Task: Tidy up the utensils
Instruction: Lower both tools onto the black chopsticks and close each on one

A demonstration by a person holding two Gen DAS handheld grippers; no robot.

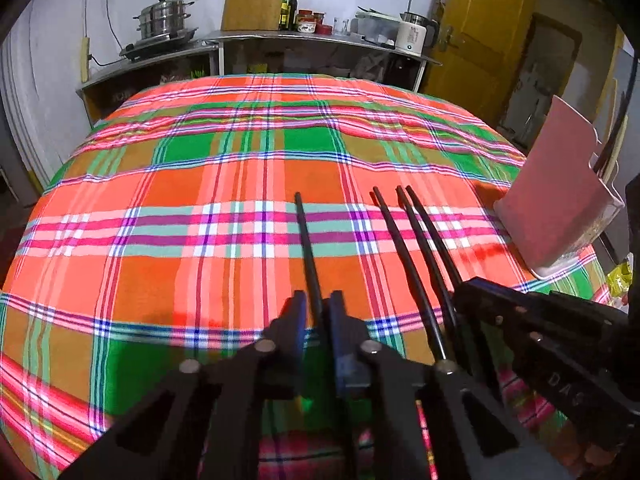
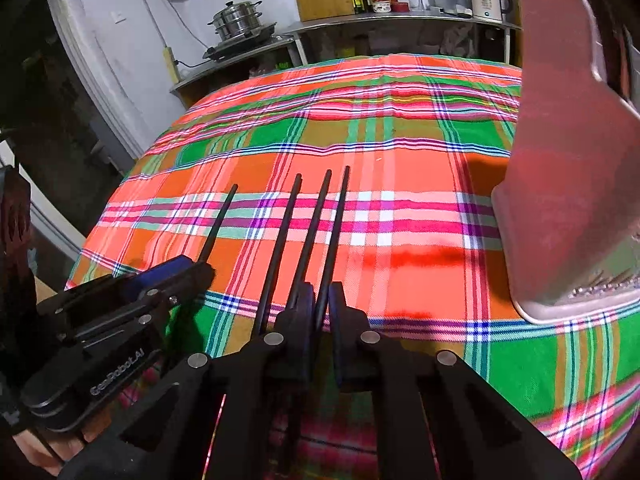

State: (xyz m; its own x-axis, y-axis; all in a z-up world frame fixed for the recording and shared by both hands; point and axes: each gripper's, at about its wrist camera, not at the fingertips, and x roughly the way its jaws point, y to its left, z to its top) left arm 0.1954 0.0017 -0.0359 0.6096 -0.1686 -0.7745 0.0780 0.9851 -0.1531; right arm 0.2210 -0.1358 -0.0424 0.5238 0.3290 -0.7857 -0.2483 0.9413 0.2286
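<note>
Several black chopsticks lie on the plaid tablecloth, tips pointing away. My left gripper (image 1: 318, 310) is shut on one chopstick (image 1: 306, 240), the leftmost; it also shows in the right wrist view (image 2: 218, 224). My right gripper (image 2: 322, 300) is shut on one chopstick (image 2: 320, 236) of a group of three; another (image 2: 340, 220) lies just right of it and one (image 2: 280, 240) to its left. The right gripper also shows in the left wrist view (image 1: 466, 298). A pink utensil holder (image 2: 568, 184) stands at the right, with dark utensils sticking out behind it.
The plaid tablecloth (image 1: 240, 168) covers the table. Behind it a metal counter (image 1: 320, 40) carries a steamer pot (image 1: 164, 20), a wooden board, bottles and a white kettle (image 1: 412, 34). A yellow door (image 1: 488, 32) is at the back right.
</note>
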